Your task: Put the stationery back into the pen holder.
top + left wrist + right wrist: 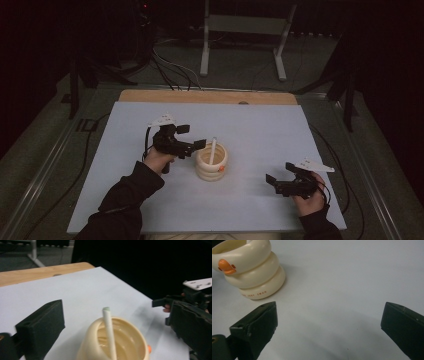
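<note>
Sleeve [127, 197], dark, at lower left of high view, leading up to left hand [156, 160] on left gripper [194, 136] — grey plate on top, cable trailing behind. Jaws spread wide, nothing between the pads; no earlier pic to compare. Tips pointing toward cup [211, 162], just beside its rim, not touching as far as visible.

Centre of table [150, 120]: cream cup built as stacked rounded rings, upright on pale blue sheet, orange mark on side facing person. White straw [212, 150] inside, leaning, upper end poking above rim, free of both tools. Left gripper view: cup [92, 340] from above, btwn the two black jaws but lower, straw [109, 330] w/ pale greenish tip slanting across the opening, lower end resting inside against the wall. Other gripper farther off at right edge of that view.

Right side: right gripper [278, 175] held low near sheet's near-right corner by right hand [312, 197], well apart from cup. Jaws wide as well, empty — right gripper view looks along them at bare sheet, cup [252, 267] at upper left, small orange lettering on bottom ring, too small to read w/ certainty.

Wooden strip along far edge of table, beyond sheet; metal frame legs [245, 45] on dark floor behind.
</note>
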A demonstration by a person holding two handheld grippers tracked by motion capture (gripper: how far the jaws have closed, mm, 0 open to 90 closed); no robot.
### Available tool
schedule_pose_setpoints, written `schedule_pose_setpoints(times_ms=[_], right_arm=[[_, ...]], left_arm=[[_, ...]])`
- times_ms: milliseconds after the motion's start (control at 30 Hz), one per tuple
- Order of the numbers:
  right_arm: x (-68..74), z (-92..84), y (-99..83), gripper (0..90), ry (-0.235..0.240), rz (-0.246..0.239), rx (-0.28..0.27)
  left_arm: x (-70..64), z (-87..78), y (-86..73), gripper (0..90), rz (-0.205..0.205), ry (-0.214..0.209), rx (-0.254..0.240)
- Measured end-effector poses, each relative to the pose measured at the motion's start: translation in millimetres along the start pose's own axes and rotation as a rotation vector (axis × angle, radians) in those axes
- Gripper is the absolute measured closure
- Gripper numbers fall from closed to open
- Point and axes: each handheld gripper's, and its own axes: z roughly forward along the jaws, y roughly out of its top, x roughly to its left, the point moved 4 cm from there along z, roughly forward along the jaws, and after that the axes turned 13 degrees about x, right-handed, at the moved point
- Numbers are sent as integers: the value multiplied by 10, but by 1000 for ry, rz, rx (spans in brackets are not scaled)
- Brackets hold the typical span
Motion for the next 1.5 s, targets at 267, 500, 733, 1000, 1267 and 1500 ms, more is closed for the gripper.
schedule_pose_setpoints(times_ms=[267,500,733,1000,1267,1500], right_arm=[[8,2,3,5,4,-2,0],[20,4,5,5,11,-5,1],[25,4,11,5,11,-6,-1],[19,-1,11,5,15,0,-5],[20,4,9,5,13,-2,-2],[19,15,6,5,13,-3,1]], left_arm=[[65,-147,-61,1,32,38,-2],[115,-310,-157,1,29,43,5],[137,-444,-291,1,35,52,6],[112,-504,-451,1,40,61,11],[123,-550,-667,1,34,70,-1],[139,-579,-871,1,15,68,0]])
